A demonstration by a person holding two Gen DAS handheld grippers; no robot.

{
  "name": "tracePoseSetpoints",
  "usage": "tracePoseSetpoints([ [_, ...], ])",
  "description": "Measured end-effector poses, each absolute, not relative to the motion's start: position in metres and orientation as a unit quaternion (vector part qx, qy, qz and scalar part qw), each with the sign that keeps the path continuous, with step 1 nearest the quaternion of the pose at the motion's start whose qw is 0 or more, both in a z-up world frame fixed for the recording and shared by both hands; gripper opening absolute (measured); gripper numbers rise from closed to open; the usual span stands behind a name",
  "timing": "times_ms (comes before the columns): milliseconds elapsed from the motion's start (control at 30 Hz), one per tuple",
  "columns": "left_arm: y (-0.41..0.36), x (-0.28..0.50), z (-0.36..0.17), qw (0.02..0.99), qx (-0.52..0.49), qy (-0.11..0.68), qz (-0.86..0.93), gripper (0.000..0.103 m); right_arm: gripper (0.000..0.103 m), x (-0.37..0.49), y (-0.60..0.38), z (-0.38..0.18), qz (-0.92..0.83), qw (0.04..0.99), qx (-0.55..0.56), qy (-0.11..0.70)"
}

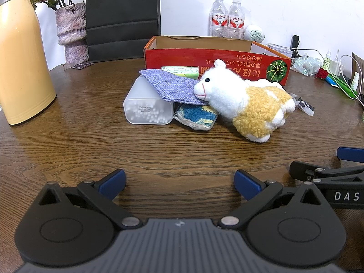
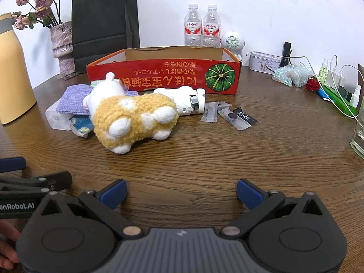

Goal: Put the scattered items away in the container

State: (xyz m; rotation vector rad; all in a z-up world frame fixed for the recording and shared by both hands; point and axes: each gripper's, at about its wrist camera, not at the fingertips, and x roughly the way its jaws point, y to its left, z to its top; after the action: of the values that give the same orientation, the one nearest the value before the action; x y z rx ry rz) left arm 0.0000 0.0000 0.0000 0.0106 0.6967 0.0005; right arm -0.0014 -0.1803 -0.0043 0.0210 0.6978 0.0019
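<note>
Ahead of both sets of jaws, well apart from them across bare wood, the scattered items lay heaped on the desk [image 1: 68,150] against the near wall of the red cardboard box [image 1: 218,56], the container, which stood open-topped and, as far as either view showed, with nothing visible inside. Left gripper [image 1: 179,184] had its jaws released and spread wide, nothing between them; right gripper [image 2: 182,192] likewise, released and bare. Both pointed down at a slant toward the desk, side by side, each just showing at the edge of the other's view, which read as a start pose before any pick. Straight ahead of the left jaws: a frosted plastic tub [image 1: 147,108] lying on its side, a purple woven pouch [image 1: 170,86] draped over it and propped by it, a blue-and-yellow printed packet [image 1: 196,116] wedged beneath, and a green packet [image 1: 179,70] behind against the box. Plush sheep [image 2: 134,120] lay on its side ahead and left of the right jaws, its head resting on the pouch. Behind it lay a white cylindrical device [image 2: 188,102], and ahead and slightly right, two wrapped candies [image 2: 227,115] flat on the wood. Judgement: the sheep overlapped the pouch, so it probably had to go first.
</note>
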Motion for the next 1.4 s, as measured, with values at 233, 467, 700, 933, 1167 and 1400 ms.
tracePoseSetpoints([
  [233,0.000,0.000,0.000,0.940,0.005,0.341,0.000,0.103,0.103,-0.002,-0.180,-0.004,0.001,0.940,0.010,0.342],
  [467,0.000,0.000,0.000,0.940,0.005,0.341,0.000,0.103,0.103,-0.002,-0.180,-0.004,0.001,0.940,0.010,0.342],
  [700,0.000,0.000,0.000,0.940,0.005,0.341,0.000,0.103,0.103,-0.002,-0.180,-0.004,0.001,0.940,0.010,0.342],
  [933,0.000,0.000,0.000,0.940,0.005,0.341,0.000,0.103,0.103,-0.002,-0.180,-0.004,0.001,0.940,0.010,0.342],
  [1167,-0.002,-0.001,0.001,0.940,0.005,0.341,0.002,0.103,0.103,0.000,-0.180,-0.004,-0.013,0.940,0.016,0.341],
  [1400,-0.006,-0.006,0.002,0.941,0.016,0.338,0.010,0.103,0.099,0.002,-0.193,0.000,0.041,0.935,0.014,0.351],
])
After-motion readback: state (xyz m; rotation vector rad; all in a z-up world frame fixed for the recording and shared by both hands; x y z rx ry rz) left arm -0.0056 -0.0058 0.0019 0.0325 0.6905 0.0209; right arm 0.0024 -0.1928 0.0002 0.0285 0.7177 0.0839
